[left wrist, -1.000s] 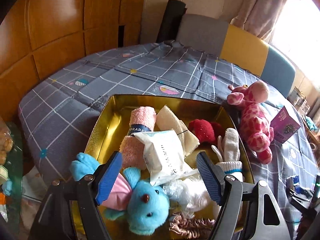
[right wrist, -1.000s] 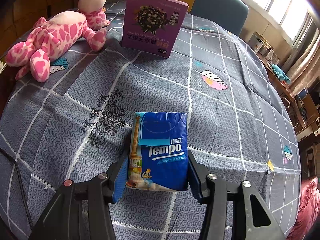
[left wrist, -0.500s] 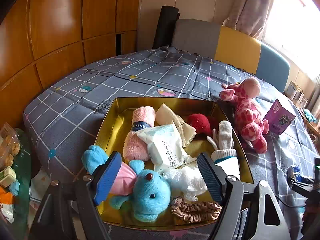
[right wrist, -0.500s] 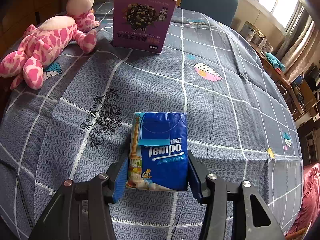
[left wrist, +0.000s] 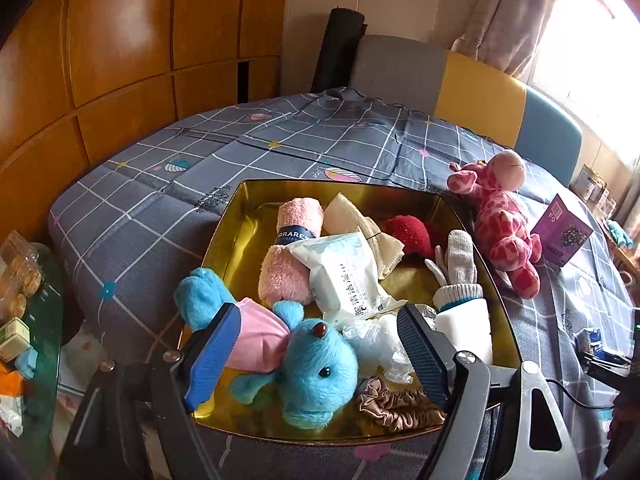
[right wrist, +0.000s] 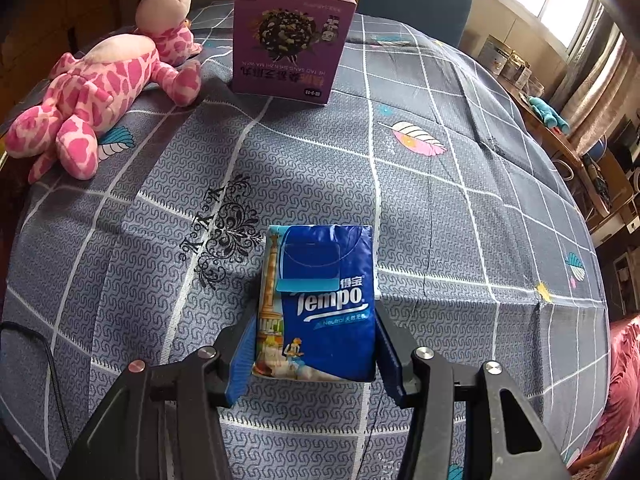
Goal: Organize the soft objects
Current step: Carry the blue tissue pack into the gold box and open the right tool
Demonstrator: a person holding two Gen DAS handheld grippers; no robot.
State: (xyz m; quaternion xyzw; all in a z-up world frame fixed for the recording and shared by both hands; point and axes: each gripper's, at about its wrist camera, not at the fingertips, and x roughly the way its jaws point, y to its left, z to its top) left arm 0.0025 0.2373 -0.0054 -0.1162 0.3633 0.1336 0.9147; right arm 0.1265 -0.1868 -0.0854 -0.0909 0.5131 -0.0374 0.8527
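Observation:
A gold tray (left wrist: 340, 186) on the grey checked cloth holds a blue plush bear (left wrist: 316, 368), a rolled pink towel (left wrist: 294, 240), a white wipes pack (left wrist: 344, 276), a red plush (left wrist: 408, 232), a knit glove (left wrist: 460, 260) and a brown scrunchie (left wrist: 396, 400). My left gripper (left wrist: 316, 316) hangs open above the tray's near end, over the bear, gripping nothing. A pink giraffe plush (right wrist: 100, 92) lies on the cloth right of the tray. My right gripper (right wrist: 316, 320) is shut on a blue Tempo tissue pack (right wrist: 324, 280), held just over the cloth.
A purple carton (right wrist: 292, 44) stands beside the giraffe (left wrist: 500, 224). Padded chair backs (left wrist: 472, 84) line the table's far edge. A glass side table (left wrist: 28, 312) with snacks sits at the left. Shelves with jars (right wrist: 508, 64) run along the right, under the window.
The left gripper has drawn back from the tray, so more of the tray and the bear shows between its fingers. The right gripper keeps its grip on the tissue pack and has rolled slightly.

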